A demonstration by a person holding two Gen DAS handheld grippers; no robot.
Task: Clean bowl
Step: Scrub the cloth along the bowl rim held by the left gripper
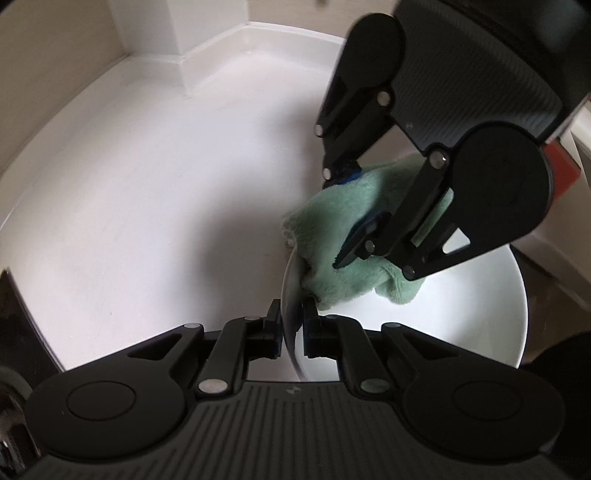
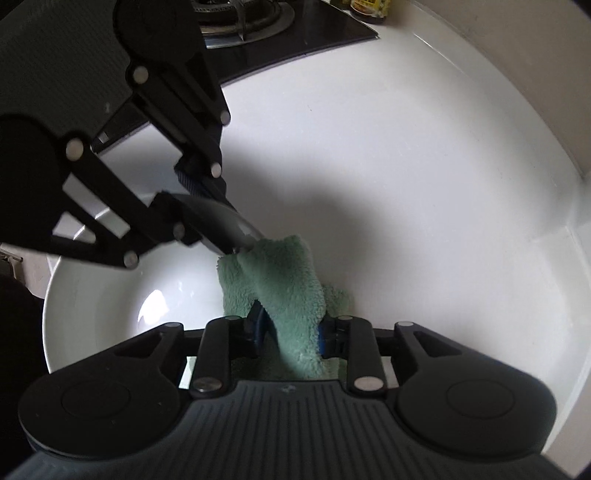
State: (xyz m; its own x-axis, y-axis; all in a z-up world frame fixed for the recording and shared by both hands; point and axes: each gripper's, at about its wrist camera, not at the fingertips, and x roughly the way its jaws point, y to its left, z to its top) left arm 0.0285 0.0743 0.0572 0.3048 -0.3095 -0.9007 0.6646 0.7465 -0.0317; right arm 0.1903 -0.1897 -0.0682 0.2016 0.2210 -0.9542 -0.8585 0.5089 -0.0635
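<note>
A white bowl (image 1: 461,317) is held by its rim in my left gripper (image 1: 293,334), one finger outside the wall and one inside. My right gripper (image 1: 349,218) comes in from above right, shut on a green fluffy cloth (image 1: 351,254). The cloth presses against the bowl's inner wall and rim just ahead of the left fingers. In the right wrist view the cloth (image 2: 284,288) hangs between the fingers of my right gripper (image 2: 290,336) and reaches the rim of the bowl (image 2: 122,295), where my left gripper (image 2: 199,210) is clamped.
A white countertop (image 1: 147,206) with a raised back edge spreads under and left of the bowl. A black gas hob (image 2: 258,33) with a burner sits at the far side, with a dark jar (image 2: 369,9) beside it. A red object (image 1: 561,166) shows at the right.
</note>
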